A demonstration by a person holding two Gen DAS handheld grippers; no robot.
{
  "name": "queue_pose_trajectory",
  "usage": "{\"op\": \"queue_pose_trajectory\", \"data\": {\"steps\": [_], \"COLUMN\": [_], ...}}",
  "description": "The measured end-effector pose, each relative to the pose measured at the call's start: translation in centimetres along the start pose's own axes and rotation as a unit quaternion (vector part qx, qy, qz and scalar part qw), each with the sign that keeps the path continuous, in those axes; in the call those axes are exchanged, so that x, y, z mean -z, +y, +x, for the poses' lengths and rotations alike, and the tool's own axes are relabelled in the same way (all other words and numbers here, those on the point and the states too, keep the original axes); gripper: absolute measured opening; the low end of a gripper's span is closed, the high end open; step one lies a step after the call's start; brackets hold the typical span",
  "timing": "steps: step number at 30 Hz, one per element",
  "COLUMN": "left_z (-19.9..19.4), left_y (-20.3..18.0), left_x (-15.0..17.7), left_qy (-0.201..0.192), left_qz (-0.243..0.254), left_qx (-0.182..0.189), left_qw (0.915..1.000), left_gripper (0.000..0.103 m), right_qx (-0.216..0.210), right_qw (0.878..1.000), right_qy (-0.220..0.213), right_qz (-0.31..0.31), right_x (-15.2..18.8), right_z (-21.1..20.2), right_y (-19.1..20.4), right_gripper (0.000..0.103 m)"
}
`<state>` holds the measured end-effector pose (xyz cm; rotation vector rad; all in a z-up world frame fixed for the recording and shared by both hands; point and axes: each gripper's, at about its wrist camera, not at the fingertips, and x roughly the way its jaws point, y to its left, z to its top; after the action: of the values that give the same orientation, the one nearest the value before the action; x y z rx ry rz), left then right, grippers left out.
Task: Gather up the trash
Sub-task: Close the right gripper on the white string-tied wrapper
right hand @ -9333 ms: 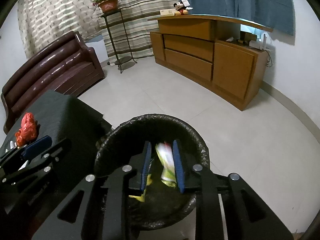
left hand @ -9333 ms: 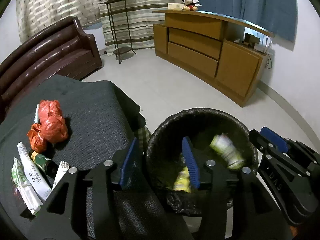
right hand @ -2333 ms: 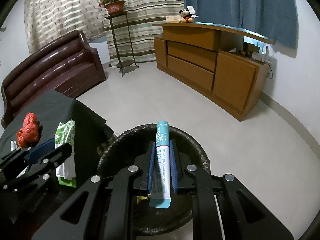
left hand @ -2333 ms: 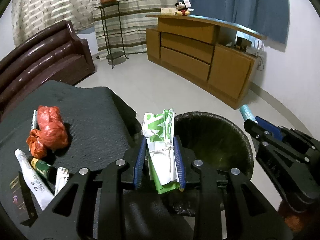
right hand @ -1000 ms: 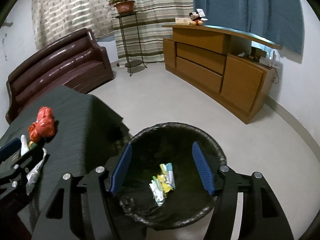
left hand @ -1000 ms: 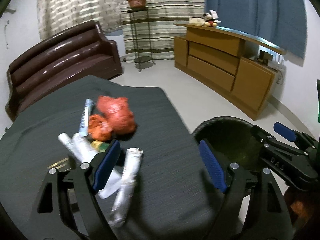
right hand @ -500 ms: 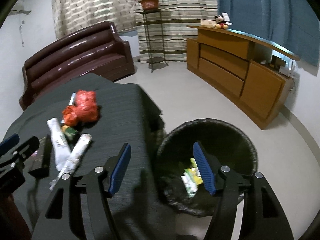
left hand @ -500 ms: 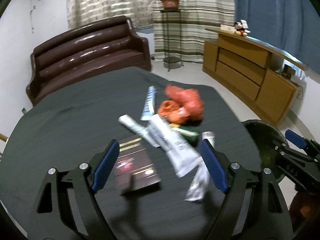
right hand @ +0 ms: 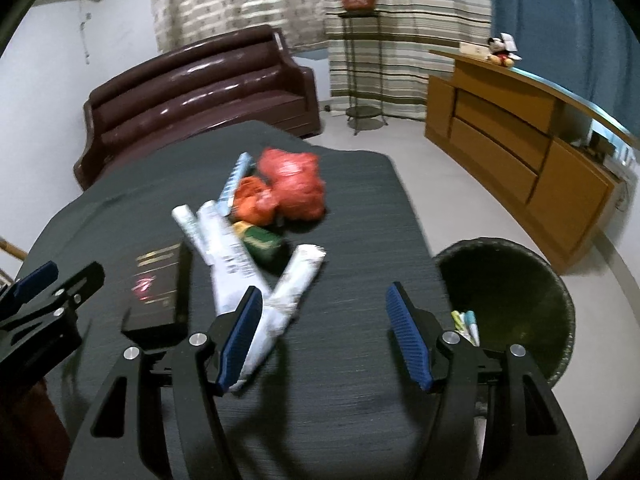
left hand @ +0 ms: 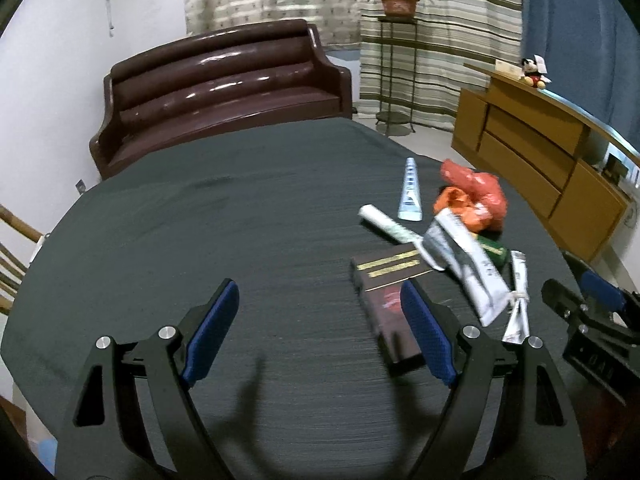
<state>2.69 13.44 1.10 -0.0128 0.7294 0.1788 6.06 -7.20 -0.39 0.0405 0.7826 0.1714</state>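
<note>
Trash lies in a heap on the dark-clothed table point(left hand: 200, 220): a red bag point(left hand: 476, 186), an orange bag point(left hand: 456, 200), a blue tube point(left hand: 410, 192), white tubes point(left hand: 388, 226), a green bottle point(left hand: 494, 246), a silver sachet point(left hand: 518, 292) and a dark box point(left hand: 390, 300). My left gripper point(left hand: 318, 304) hangs open over bare cloth, its right finger just above the box. My right gripper point(right hand: 325, 300) is open too, its left finger over the sachet point(right hand: 292, 284) and a white tube point(right hand: 224, 244). The black-lined bin point(right hand: 560, 300), with wrappers inside, stands off the table's right edge.
A brown leather sofa point(left hand: 224, 76) stands behind the table. A metal plant stand point(left hand: 394, 64) and a wooden sideboard point(left hand: 540, 152) line the far right. Wooden chair rails point(left hand: 12, 256) show at the left edge. Pale floor lies around the bin.
Both grippers have swung left, from above the bin to over the table, and the trash heap has come into view before them. Earlier each held a piece over the bin; both are now empty.
</note>
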Motion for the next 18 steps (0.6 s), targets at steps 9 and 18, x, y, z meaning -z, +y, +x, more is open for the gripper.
{"op": "queue_pose_trajectory", "data": {"steps": [9, 18], "left_z": [0.1, 0.3], "left_y": [1.4, 1.1], "left_x": [0.3, 0.8], "left_qy": [0.006, 0.012], "left_qz": [-0.013, -0.014], "left_qx": [0.006, 0.013], "left_qw": [0.9999, 0.9997], "left_gripper": [0.081, 0.081], "right_qx": [0.008, 0.026], "right_qw": [0.999, 0.999], "right_qy": [0.03, 0.041], "right_qz": [-0.03, -0.026], "right_x": [0.9, 1.1], "right_z": [1.3, 1.3], "right_y": [2.4, 1.1], "right_gripper": [0.063, 0.045]}}
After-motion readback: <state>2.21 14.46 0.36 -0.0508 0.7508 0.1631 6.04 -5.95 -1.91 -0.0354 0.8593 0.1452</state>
